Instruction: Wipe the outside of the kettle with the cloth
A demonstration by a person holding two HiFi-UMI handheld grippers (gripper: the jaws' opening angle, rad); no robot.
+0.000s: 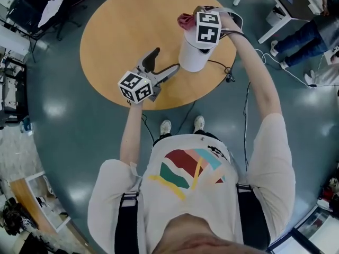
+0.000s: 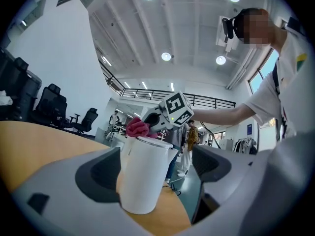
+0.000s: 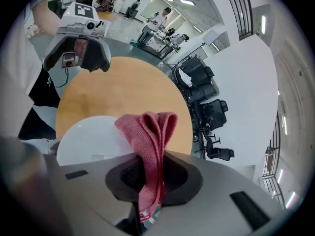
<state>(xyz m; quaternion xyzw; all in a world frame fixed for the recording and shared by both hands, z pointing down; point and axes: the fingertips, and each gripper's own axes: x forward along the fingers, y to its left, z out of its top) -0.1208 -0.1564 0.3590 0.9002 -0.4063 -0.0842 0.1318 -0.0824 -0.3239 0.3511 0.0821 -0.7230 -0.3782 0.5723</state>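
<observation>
At the near edge of the table (image 1: 114, 30), the left gripper (image 1: 161, 63) sits low with its jaws spread wide and nothing between the pads. The kettle (image 1: 192, 56) stands just ahead, framed by the jaws but not gripped. Whether a jaw tip touches its base I cannot tell. The kettle is upright on the table's right side, close to the edge. It is a plain white cylinder, slightly narrower toward the top, with a flat white lid. Its wall looks smooth and matte, and no marks, drips or damp streaks show on the side facing the left gripper. Above it, at the far rim of the lid, the right gripper (image 3: 150, 168) is clamped on the cloth (image 3: 147, 132). This is a pink knitted rag folded into a loop that sticks out past the jaws and hangs over the lid's edge. Judging from that, the wipe is at or near its beginning. The cloth is at the top rim, and the whole side wall down to the base seems left to do, though nothing on the white surface shows which parts have been rubbed. Bracing the kettle also looks undone, since neither gripper holds it. Beyond the table, chairs (image 3: 209, 109) stand well apart.
</observation>
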